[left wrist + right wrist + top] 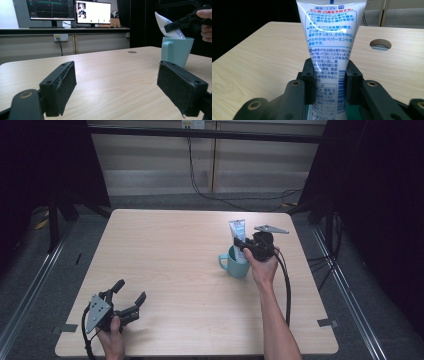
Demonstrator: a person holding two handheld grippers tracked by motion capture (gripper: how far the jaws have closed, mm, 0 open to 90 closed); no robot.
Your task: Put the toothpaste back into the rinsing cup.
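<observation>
The right tongs (243,246) clamp a white toothpaste tube (238,236); in the right gripper view the two black pads press the tube (329,50) from both sides. The tube stands nearly upright, tilted a little, with its lower end inside a teal mug (236,266) and its flat crimped end pointing up above the mug's rim. A hand (263,265) holds these tongs from just behind the mug. The mug stands on the wooden surface (170,250), its handle turned away from that hand.

The left tongs (131,292) lie well apart from the mug, near the surface's front corner, their jaws wide apart with nothing between them. In the left gripper view bare wood lies between the two pads (58,86), and the mug (176,51) shows beyond them with the tube (163,23) leaning out of it.

Beyond the mug, a round hole (380,44) is cut into the surface.
</observation>
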